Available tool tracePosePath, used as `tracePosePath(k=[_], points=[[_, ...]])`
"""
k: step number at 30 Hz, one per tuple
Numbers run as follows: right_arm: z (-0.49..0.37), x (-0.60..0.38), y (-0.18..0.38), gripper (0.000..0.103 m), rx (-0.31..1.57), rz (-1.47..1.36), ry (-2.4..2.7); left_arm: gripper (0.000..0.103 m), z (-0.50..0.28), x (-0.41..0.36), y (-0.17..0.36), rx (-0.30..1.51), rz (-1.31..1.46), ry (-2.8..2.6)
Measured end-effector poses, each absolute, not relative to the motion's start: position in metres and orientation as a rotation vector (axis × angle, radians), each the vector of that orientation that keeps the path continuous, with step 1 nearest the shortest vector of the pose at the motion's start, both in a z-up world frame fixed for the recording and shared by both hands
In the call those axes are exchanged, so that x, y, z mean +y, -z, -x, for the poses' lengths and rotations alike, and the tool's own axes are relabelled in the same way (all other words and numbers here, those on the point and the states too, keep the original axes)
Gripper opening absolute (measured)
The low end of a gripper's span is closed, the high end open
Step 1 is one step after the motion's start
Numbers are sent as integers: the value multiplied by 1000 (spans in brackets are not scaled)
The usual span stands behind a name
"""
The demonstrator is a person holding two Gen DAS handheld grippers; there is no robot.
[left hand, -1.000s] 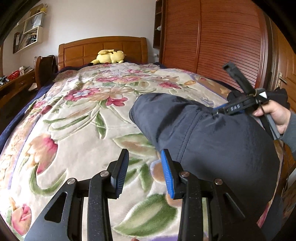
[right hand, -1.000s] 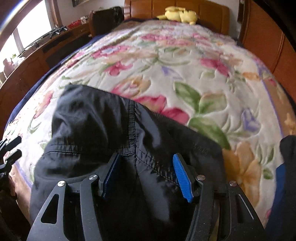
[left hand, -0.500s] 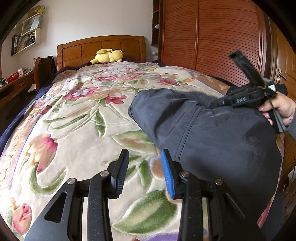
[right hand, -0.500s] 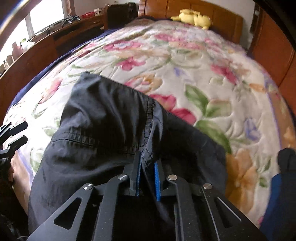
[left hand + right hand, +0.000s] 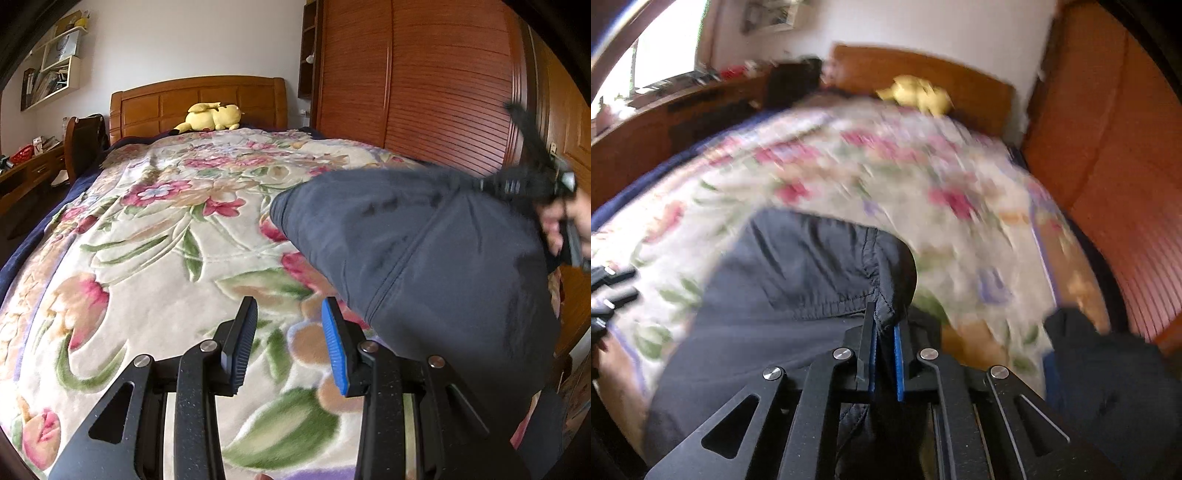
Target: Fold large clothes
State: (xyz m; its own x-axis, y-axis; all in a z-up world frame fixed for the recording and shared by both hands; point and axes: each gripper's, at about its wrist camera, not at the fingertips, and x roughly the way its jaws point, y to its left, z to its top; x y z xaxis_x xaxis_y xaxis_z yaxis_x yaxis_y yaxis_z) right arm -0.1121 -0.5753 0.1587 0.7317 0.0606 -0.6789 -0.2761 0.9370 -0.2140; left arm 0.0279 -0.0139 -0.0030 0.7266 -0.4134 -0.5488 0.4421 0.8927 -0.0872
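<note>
A dark navy garment [image 5: 424,258] lies on the right part of the floral bedspread [image 5: 147,240]. My right gripper [image 5: 884,325] is shut on a seamed fold of the garment [image 5: 798,273] and holds that edge raised above the bed. In the left wrist view the right gripper [image 5: 524,184] shows blurred at the far right, with the cloth hanging from it. My left gripper [image 5: 290,314] is open and empty, hovering over the bedspread just left of the garment's near edge.
A yellow plush toy [image 5: 212,116] lies by the wooden headboard [image 5: 195,98]. A wooden wardrobe [image 5: 424,81] runs along the right side of the bed. A desk with a chair [image 5: 79,142] stands on the left. Another dark cloth [image 5: 1100,369] lies at the right.
My right gripper closed on the garment's seam, then lifted it up and back; its view is now blurred. The left gripper has barely moved and stays open.
</note>
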Motion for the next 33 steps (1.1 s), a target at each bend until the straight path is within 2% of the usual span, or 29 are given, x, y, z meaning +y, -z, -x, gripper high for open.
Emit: tracePosePath(k=[4,11,13,16,17,18,19,27,33], points=[[117,-592,-120,6,796,291,-178,37,-48,-30,-5,623,-22,531],[121,-599,-105,8,802,263,-199,38,-99,-67,-4,666,-41,550],[124,-603,-110,15,792,240,-196,38,-111,-80,-1,684,-49,572],[145,-612,-127,34,746,209,-190,38,-126,-95,4,704,-58,599],[155,-615,-131,50,727,191,-188,38,-129,-99,6,711,-69,598],[165,-620,-134,61,714,173,-185,38,-134,-105,9,719,-93,584],[173,-625,-135,65,713,153,-182,38,-136,-108,11,718,-106,578],[210,-651,-107,78,818,79,-152,40,-136,-113,21,713,-146,575],[209,-663,-80,81,905,-80,-182,40,-132,-111,22,706,-155,572]])
